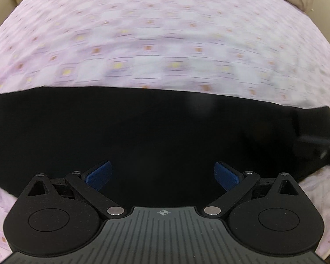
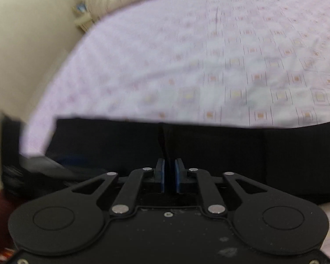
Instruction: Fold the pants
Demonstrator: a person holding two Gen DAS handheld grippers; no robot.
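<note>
The black pants [image 1: 143,132] lie as a long folded strip across the bed [image 1: 165,44]; further folds remain. Left tongs [image 1: 162,176] gape empty; right tongs [image 2: 169,176] stand barely apart, holding nothing clear.

Left gripper [image 1: 162,176] is finished matte black, with blue ribbed pads [image 1: 98,175], silver screws and a grey grooved plate [image 1: 165,231]; right gripper [image 2: 169,177] matches.

Black pants [image 2: 209,151] across pink patterned bedsheet [image 2: 187,66], right gripper [image 2: 169,177] fingers nearly together
</note>
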